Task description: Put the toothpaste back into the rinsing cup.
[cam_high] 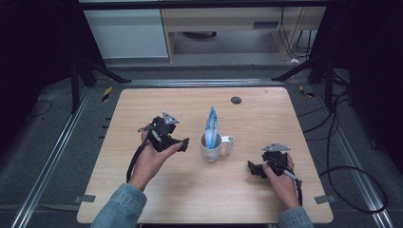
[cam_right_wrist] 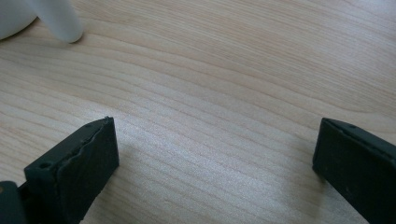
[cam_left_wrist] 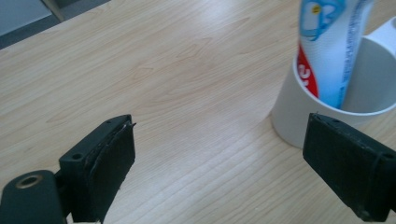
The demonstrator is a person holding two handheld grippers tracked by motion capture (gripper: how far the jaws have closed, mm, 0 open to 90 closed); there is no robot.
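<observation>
- White mug (cam_high: 211, 147), desk (cam_high: 142, 190) centre, holds an upright toothpaste tube (cam_high: 211, 126).
- Left hand-held gripper (cam_high: 183, 144): jaws spread wide, empty, just beside the mug at its 9 o'clock.
- Right hand-held gripper (cam_high: 252, 167): jaws apart, empty, at the mug's 4 o'clock.

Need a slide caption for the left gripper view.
Open left hand-held gripper beside a white mug holding a toothpaste tube.

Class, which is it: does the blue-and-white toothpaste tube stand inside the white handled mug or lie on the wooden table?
Inside. The toothpaste tube stands nearly upright in the white mug, its lower end below the rim.
</observation>
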